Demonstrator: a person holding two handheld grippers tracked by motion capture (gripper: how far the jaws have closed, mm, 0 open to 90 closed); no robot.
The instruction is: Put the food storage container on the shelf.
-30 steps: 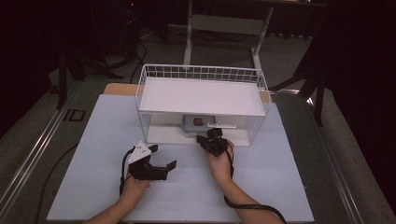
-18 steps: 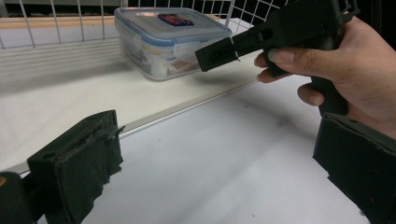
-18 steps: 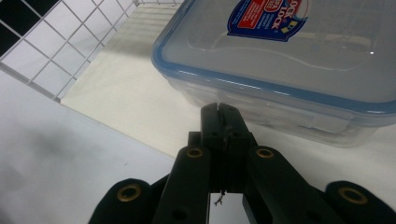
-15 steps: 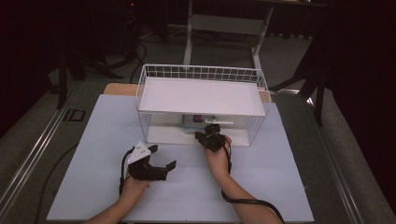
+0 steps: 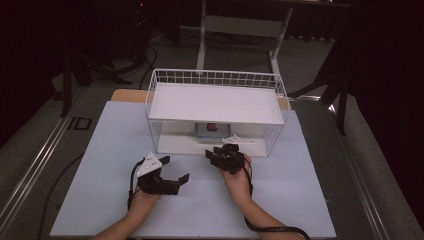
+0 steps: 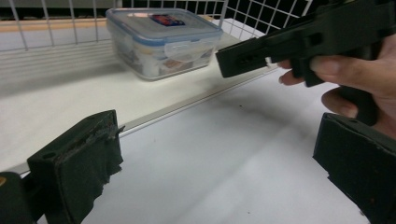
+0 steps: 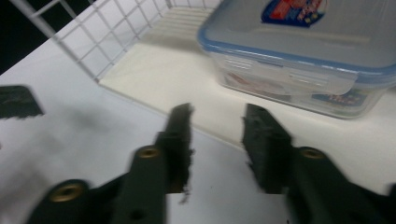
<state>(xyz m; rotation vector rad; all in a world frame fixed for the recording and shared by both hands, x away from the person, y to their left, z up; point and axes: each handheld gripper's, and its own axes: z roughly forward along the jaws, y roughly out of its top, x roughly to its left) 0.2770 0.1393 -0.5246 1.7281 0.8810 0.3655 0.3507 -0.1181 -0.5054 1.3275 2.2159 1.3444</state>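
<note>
A clear plastic container (image 5: 210, 130) with a blue-rimmed lid and a red label sits on the lower shelf of a white wire rack (image 5: 216, 78). My right gripper (image 5: 222, 152) hovers just in front of that shelf. Its jaws stand open with nothing between them and point at the container (image 7: 303, 60), a short way off. My right gripper (image 7: 217, 116) is blurred in its own view. My left gripper (image 5: 175, 169) rests over the white mat to the left, wide open and empty. In the left gripper view, the container (image 6: 163, 39) lies ahead beyond my left gripper (image 6: 217, 177).
A white board (image 5: 215, 102) covers the rack's top and shades the lower shelf. The rack stands at the far middle of the white mat (image 5: 300, 200). A hand holding the right gripper (image 6: 303, 37) crosses the upper right of the left gripper view.
My right gripper moved up to the shelf front, then drew back slightly toward the person. The left gripper has stayed where it was.
</note>
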